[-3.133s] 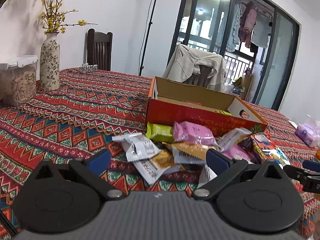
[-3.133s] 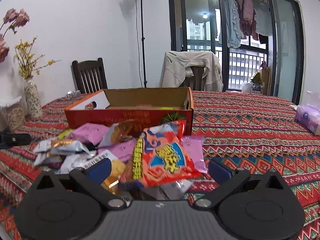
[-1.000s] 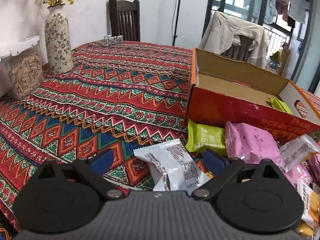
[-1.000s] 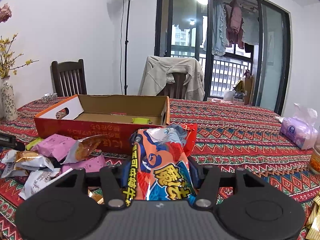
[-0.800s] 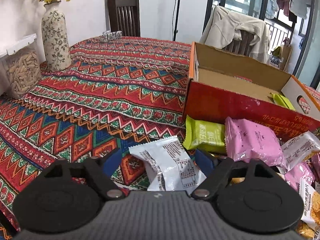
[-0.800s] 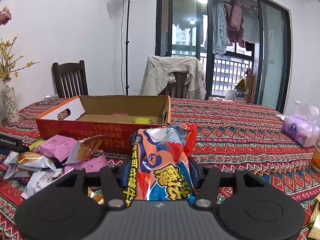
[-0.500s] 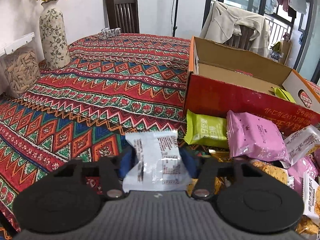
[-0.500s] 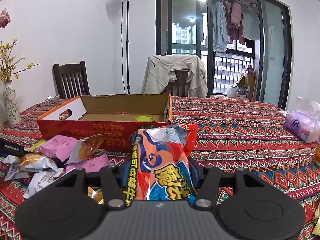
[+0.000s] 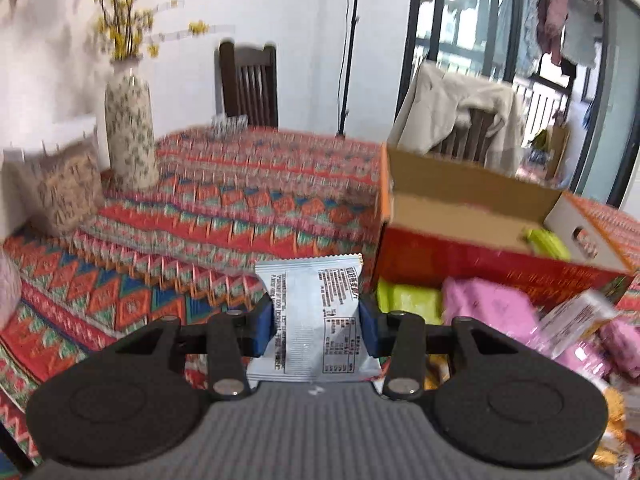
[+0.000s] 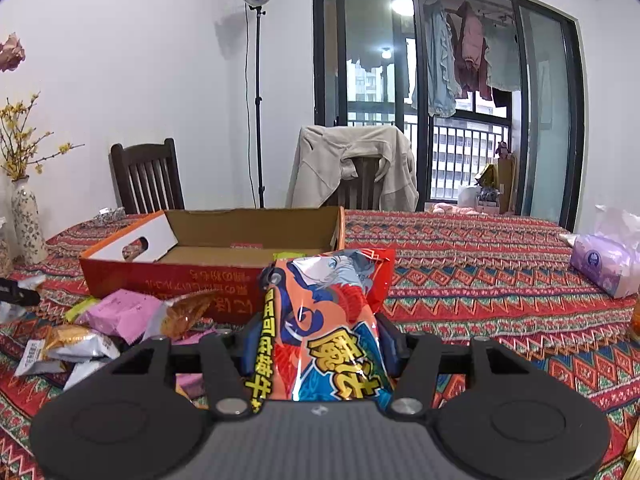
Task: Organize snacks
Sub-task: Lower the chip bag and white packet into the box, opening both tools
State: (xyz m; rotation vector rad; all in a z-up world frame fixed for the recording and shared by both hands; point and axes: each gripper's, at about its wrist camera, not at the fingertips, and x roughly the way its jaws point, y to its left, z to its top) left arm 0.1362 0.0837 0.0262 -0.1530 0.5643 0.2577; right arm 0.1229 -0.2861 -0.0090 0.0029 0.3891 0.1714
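Observation:
My left gripper (image 9: 316,326) is shut on a white snack packet (image 9: 314,312) and holds it above the patterned tablecloth, left of the open red cardboard box (image 9: 472,256). A green packet (image 9: 546,242) lies inside the box. My right gripper (image 10: 320,344) is shut on a red-and-blue snack bag (image 10: 326,320), held upright in front of the same box (image 10: 208,272). Loose packets lie before the box: pink (image 9: 486,308), green (image 9: 404,300), and a pile (image 10: 104,328) in the right wrist view.
A patterned vase (image 9: 130,128) and a clear container of snacks (image 9: 60,192) stand at the left. Two chairs (image 10: 148,176) stand behind the table, one draped with a jacket (image 10: 356,168). A purple tissue pack (image 10: 604,264) lies at the right.
My left gripper shut on the white packet and lifted it off the cloth; the view tilted up. My right gripper keeps the red-and-blue bag, raised slightly.

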